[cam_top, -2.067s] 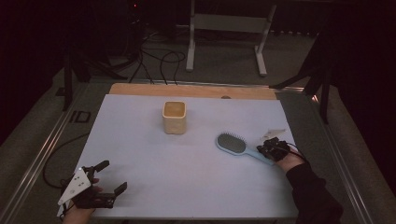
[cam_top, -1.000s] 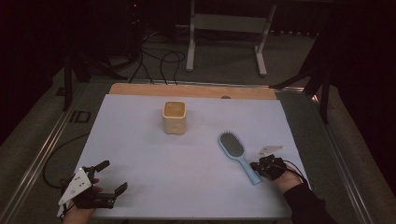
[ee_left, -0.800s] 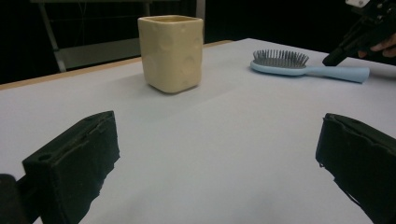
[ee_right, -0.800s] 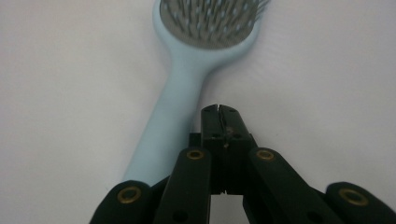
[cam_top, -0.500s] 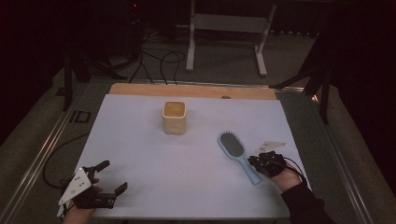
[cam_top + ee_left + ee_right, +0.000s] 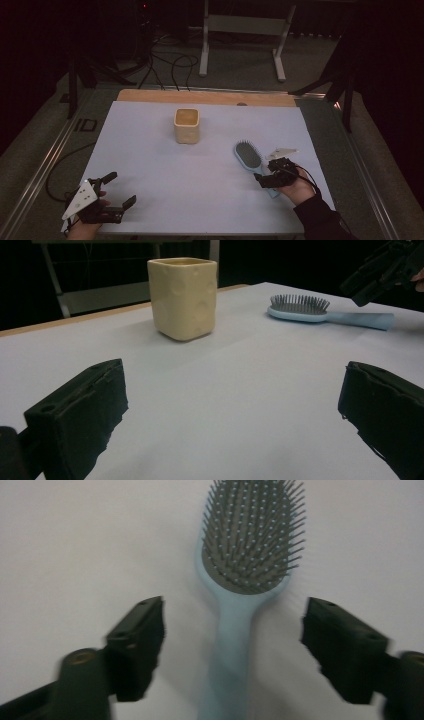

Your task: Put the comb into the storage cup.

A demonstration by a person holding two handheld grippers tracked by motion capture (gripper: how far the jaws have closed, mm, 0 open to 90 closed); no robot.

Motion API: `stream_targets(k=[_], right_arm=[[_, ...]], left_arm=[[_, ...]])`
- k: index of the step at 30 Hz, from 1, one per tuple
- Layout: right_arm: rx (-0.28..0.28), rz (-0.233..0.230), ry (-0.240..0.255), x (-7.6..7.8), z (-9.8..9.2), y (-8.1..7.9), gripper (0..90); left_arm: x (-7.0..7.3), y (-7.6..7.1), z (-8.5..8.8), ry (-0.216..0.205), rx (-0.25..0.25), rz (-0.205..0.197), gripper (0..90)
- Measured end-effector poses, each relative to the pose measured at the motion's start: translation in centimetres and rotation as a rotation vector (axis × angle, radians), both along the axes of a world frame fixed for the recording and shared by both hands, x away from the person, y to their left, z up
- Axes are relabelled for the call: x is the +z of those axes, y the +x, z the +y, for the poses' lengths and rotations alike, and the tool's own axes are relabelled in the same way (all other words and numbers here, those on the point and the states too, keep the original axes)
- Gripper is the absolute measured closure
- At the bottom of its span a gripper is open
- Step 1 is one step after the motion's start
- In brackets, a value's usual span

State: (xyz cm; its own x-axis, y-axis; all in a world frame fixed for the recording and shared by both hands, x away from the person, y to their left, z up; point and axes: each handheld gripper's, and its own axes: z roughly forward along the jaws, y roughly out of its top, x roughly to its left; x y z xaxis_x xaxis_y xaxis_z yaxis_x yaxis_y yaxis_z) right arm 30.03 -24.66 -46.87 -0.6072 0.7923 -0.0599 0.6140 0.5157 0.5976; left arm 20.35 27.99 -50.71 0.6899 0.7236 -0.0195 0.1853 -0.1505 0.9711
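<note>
A light blue hairbrush (image 6: 248, 156) lies bristles up on the white table cover (image 6: 150, 155), at the right, its handle pointing toward the person. My right gripper (image 6: 267, 177) hovers just over that handle. In the right gripper view, my right gripper (image 6: 237, 622) is open and its jaws have just been opening; the hairbrush (image 6: 252, 545) handle runs below the gap, untouched. My left gripper (image 6: 122, 188) rests open at the front left, nothing between its jaws. From the left gripper (image 6: 235, 410) I see a cream square cup (image 6: 184, 297) and the hairbrush (image 6: 300, 310).
The cream cup (image 6: 187, 125) stands upright at the middle back of the cover. A wooden strip (image 6: 205, 97) edges the far side. Metal rails (image 6: 45, 165) run along both table sides. Cables and a stand's legs (image 6: 240, 50) lie on the floor beyond.
The right gripper swung the brush so its head points away, set it down, then opened and lifted slightly off the handle. The left gripper has stayed put.
</note>
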Motion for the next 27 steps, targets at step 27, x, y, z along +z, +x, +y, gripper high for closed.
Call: stream_targets(k=[27], right_arm=[[-0.119,0.228,-0.138,-1.7,2.2,3.0,21.3]], left_arm=[[0.0,0.0,0.2,-0.017,0.006,-0.001,0.0]])
